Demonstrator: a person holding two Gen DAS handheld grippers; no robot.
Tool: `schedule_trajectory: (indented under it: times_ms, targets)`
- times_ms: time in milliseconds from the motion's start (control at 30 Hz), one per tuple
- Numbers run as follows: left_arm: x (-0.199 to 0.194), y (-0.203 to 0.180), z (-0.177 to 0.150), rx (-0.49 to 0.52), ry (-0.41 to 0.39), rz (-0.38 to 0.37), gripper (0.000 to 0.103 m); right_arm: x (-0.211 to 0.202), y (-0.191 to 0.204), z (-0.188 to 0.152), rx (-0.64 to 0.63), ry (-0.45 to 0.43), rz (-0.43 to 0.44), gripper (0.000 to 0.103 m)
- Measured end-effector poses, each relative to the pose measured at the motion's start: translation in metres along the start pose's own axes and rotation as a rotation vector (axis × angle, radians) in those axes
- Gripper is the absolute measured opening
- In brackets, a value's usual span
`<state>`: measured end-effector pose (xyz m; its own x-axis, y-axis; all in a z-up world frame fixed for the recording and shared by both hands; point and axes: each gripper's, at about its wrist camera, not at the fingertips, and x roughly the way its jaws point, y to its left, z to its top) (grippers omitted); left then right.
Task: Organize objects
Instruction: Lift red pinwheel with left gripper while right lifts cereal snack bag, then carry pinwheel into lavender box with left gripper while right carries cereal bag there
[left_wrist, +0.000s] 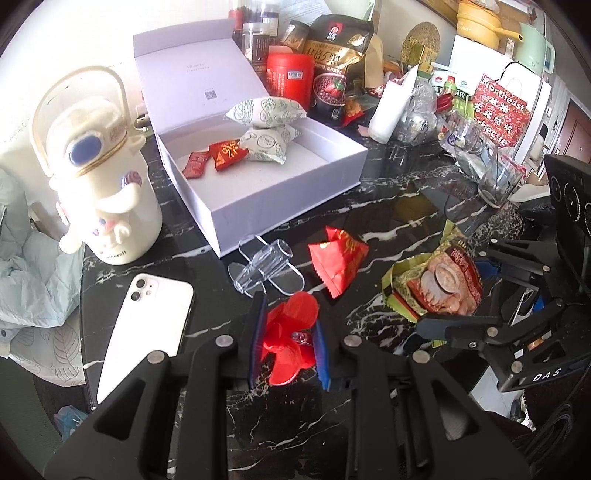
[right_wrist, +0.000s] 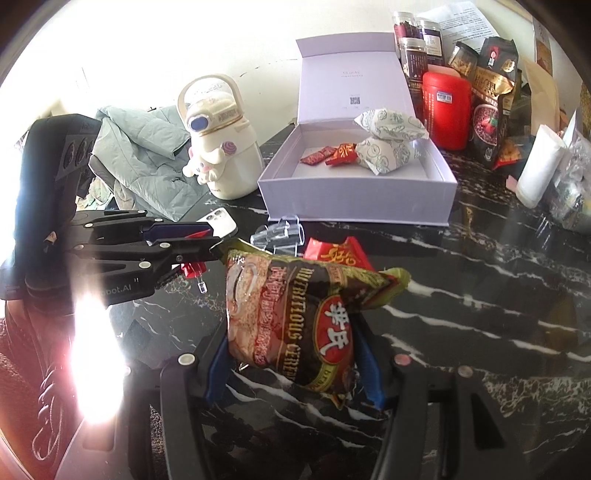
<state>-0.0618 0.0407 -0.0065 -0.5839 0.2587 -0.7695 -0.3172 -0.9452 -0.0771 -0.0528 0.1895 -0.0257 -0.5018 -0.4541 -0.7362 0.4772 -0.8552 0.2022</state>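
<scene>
Left gripper (left_wrist: 288, 339), seen from its own wrist camera: blue-padded jaws drawn in on a red plastic flower-shaped piece (left_wrist: 291, 334), which is pinched between them just above the black marble table (left_wrist: 388, 218). Right gripper (right_wrist: 291, 354), seen from its own wrist camera: jaws closed against the two sides of a cereal sachet (right_wrist: 295, 325) printed "NUTRITIOUS CEREAL", held upright and tilted.

Open white gift box (left_wrist: 258, 177) stands at the far side of the table with its lid raised; inside lie two pale patterned packets (left_wrist: 267, 129), stacked, and two small red sweets (left_wrist: 214, 157) beside them. A red triangular packet (left_wrist: 338, 258) and a clear acrylic stand (left_wrist: 264, 267) lie on the table between the box and the grippers.

Left view only: a white phone (left_wrist: 147, 328) lying face down to the left of the held piece, and a drinking glass (left_wrist: 498, 181) at the right among the clutter. Right view only: the printed face of the sachet, a small clear stalk (right_wrist: 201, 286) hanging under the left gripper's red piece, and a grey-green quilted jacket (right_wrist: 144, 162) behind the cream astronaut bottle (right_wrist: 218, 144). Strong glare whitens the lower left of the right view.
</scene>
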Motion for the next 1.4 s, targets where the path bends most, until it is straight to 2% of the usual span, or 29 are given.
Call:
schedule_trajectory:
  times_ms: [700,1400]
  targets:
    - [-0.016,-0.006,0.054,0.039,-0.084,0.003,0.022,-0.031,-0.006,0.053,-0.091,-0.086,-0.03,0.06]
    - [0.009,0.018,0.116,0.04,-0.119,0.037,0.022,-0.008,-0.04,0.113,-0.115,-0.12,-0.037,0.06]
